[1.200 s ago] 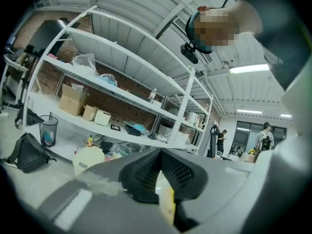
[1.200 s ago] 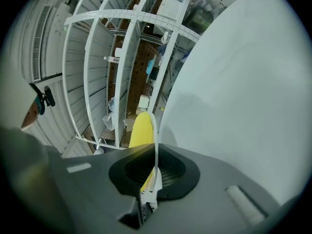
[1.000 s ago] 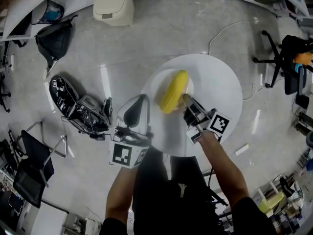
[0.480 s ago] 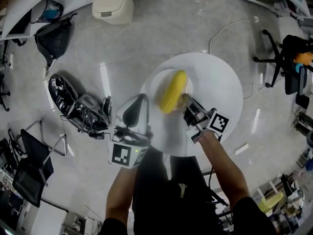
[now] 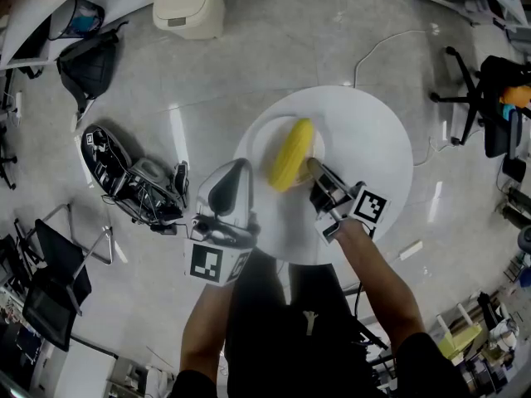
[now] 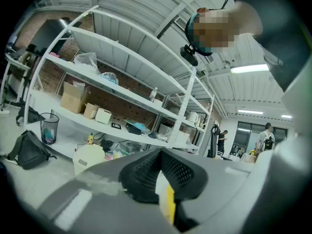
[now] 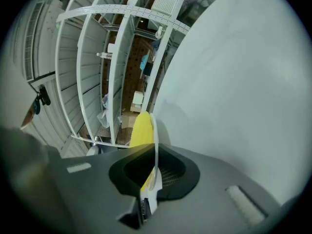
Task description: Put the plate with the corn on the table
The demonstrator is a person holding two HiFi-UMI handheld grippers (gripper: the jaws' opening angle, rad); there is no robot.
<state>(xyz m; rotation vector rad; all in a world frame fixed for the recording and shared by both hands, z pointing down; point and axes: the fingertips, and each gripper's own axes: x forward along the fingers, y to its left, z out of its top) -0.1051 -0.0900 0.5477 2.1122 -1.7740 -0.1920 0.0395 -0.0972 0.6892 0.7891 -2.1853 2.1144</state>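
Basically the set-down step: the plate (image 5: pixel 259 142) with the corn (image 5: pixel 292 153) was over the near left part of the round table (image 5: pixel 373 143), inside its edge. Couldn't tell if its base already touched the top.

Grip-wise, the right tongs (image 5: pixel 316 172) were clenched on the plate's rim on the side nearest the person. The thin white edge ran straight between the pads, with the corn just past it. At the rim toward the table's left edge sat the left tongs (image 5: pixel 240 170). White rim and a sliver of yellow showed in the narrow slot between its pads, so it read as pinched on the plate too.

To do this well, my call: lower both sides evenly and keep the plate flat so the corn doesn't roll. Get the base fully on the table before letting go, then loosen both and back out without dragging the rim.

Pose: both forearms reached forward toward the table. The right forearm (image 5: pixel 377 276) came in over the table's near edge, tongs tipped slightly down. The left forearm (image 5: pixel 207 317) stayed off the table's near left edge, tongs close to level.
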